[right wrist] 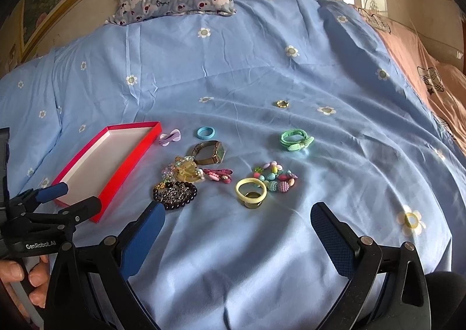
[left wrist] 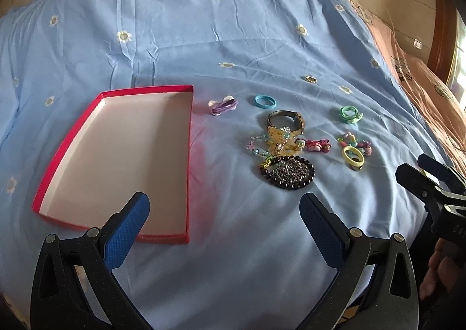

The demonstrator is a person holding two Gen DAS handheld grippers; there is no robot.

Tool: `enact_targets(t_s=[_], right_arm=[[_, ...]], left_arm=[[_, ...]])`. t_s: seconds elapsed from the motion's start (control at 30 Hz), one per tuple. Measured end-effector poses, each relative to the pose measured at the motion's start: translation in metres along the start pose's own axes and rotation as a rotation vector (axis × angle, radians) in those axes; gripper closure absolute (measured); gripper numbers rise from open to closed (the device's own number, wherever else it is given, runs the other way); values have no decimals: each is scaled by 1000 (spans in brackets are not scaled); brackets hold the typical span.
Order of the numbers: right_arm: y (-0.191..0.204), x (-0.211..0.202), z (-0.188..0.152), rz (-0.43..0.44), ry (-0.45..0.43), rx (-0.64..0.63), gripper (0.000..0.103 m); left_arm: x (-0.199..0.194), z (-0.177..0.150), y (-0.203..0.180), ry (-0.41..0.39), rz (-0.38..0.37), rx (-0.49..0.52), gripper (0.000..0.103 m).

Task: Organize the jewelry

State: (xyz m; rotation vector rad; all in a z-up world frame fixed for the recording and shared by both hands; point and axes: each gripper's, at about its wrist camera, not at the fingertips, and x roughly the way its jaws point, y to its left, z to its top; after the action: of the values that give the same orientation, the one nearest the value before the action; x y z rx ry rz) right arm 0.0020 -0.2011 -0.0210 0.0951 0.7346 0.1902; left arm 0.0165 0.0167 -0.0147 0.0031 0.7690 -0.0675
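Left wrist view showed the jewelry — a dark bead bracelet point(left wrist: 288, 174), a watch point(left wrist: 287, 121), a blue ring point(left wrist: 265, 101) and a yellow ring point(left wrist: 353, 154) — lying loose on the bed point(left wrist: 204, 38), just right of a shallow red box point(left wrist: 116, 155). Left hand-held gripper point(left wrist: 224, 213) hung spread wide, holding nothing. Right hand-held gripper point(right wrist: 237, 223) — equally spread — hovered near the yellow ring.

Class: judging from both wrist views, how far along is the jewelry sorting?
Done: nothing; the red tray holds no items. In hand: nothing; the left gripper and right gripper are both open above the bedsheet. Left: everything, including the dark bead bracelet, watch and blue hair tie.
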Motion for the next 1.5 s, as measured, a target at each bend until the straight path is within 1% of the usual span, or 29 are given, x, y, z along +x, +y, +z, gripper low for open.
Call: enact_targets(t_s=[0.3, 0.37, 0.43, 0.5, 0.53, 0.6, 0.73, 0.8, 0.87, 0.9, 0.93, 1.0, 1.07, 1.1, 1.13, 1.17, 1.37, 1.5], right_arm=[[-15, 26, 11, 22, 49, 36, 5], [-20, 32, 13, 15, 67, 43, 10], [-26, 38, 15, 12, 82, 52, 13], [-32, 45, 18, 13, 99, 65, 18], [-35, 48, 20, 13, 105, 72, 21], [-41, 55, 25, 5, 119, 84, 25], [-52, 71, 35, -16, 143, 93, 35], [-56, 81, 39, -21, 163, 98, 40], [-59, 91, 40, -24, 186, 100, 44], [-60, 97, 41, -26, 199, 100, 45], [-61, 102, 41, -28, 213, 98, 46], [-62, 112, 38, -34, 240, 95, 50], [-64, 122, 35, -43, 268, 94, 71], [-64, 123, 33, -48, 271, 92, 75], [-64, 124, 33, -57, 270, 86, 84], [-64, 123, 33, -63, 266, 79, 94], [-64, 113, 39, -27, 226, 90, 95], [-56, 104, 49, 1, 189, 88, 95]], left_arm=[[27, 19, -11, 35, -43, 54, 1], [32, 22, -15, 39, -54, 65, 3], [39, 27, -19, 44, -69, 78, 6], [47, 33, -22, 55, -85, 84, 14], [52, 36, -23, 63, -96, 86, 17], [61, 40, -25, 82, -116, 88, 27], [77, 48, -31, 105, -148, 102, 35], [87, 50, -34, 121, -159, 111, 42], [98, 52, -37, 143, -172, 116, 48], [102, 52, -38, 152, -176, 119, 53], [108, 52, -39, 167, -182, 125, 57], [116, 52, -40, 191, -195, 128, 76], [119, 52, -39, 196, -211, 126, 83], [117, 52, -38, 192, -219, 124, 87], [116, 52, -37, 189, -229, 122, 90], [114, 52, -36, 186, -236, 119, 94], [101, 59, -27, 152, -253, 100, 95], [84, 68, -17, 105, -254, 81, 95]])
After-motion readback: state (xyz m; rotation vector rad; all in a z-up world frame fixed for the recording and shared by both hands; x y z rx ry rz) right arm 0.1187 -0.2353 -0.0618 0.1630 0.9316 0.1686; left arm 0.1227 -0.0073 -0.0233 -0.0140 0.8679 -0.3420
